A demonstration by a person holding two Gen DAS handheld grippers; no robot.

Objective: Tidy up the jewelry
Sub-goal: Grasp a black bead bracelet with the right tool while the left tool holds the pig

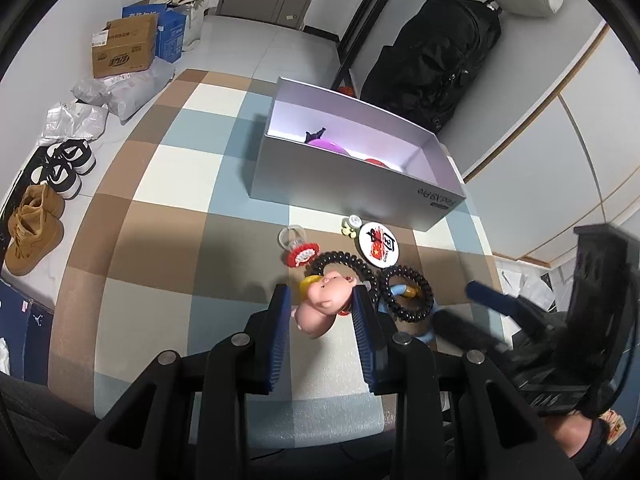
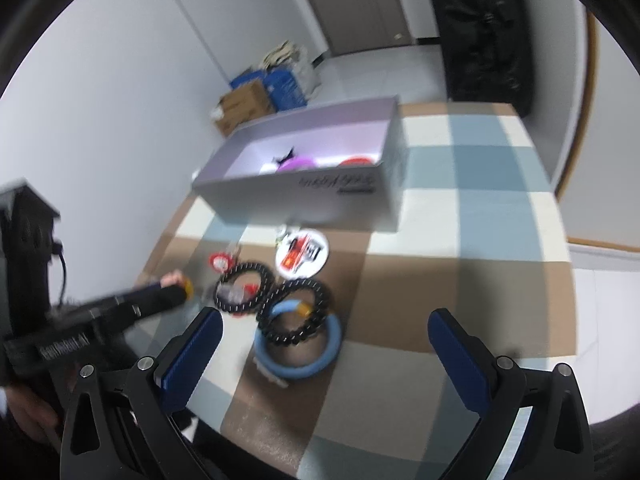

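My left gripper [image 1: 320, 300] is shut on a pink pig figure [image 1: 320, 304] with a yellow cap, just above the checkered table; it also shows in the right wrist view [image 2: 172, 292]. Beside it lie two black bead bracelets [image 1: 406, 292] [image 2: 296, 312], a blue ring [image 2: 298, 348], a round white badge [image 1: 378, 245] [image 2: 302, 254], a red-and-white charm [image 1: 302, 255] and a small yellow flower piece [image 1: 351, 225]. A grey open box [image 1: 352, 188] [image 2: 320, 196] behind them holds purple and red items. My right gripper [image 2: 324, 328] is open and empty above the blue ring.
The checkered table [image 1: 160, 216] ends at the left above shoes [image 1: 32, 232], bags and cardboard boxes [image 1: 124, 46] on the floor. A black backpack [image 1: 436, 60] stands behind the grey box. The right gripper's body [image 1: 560, 320] is at the right.
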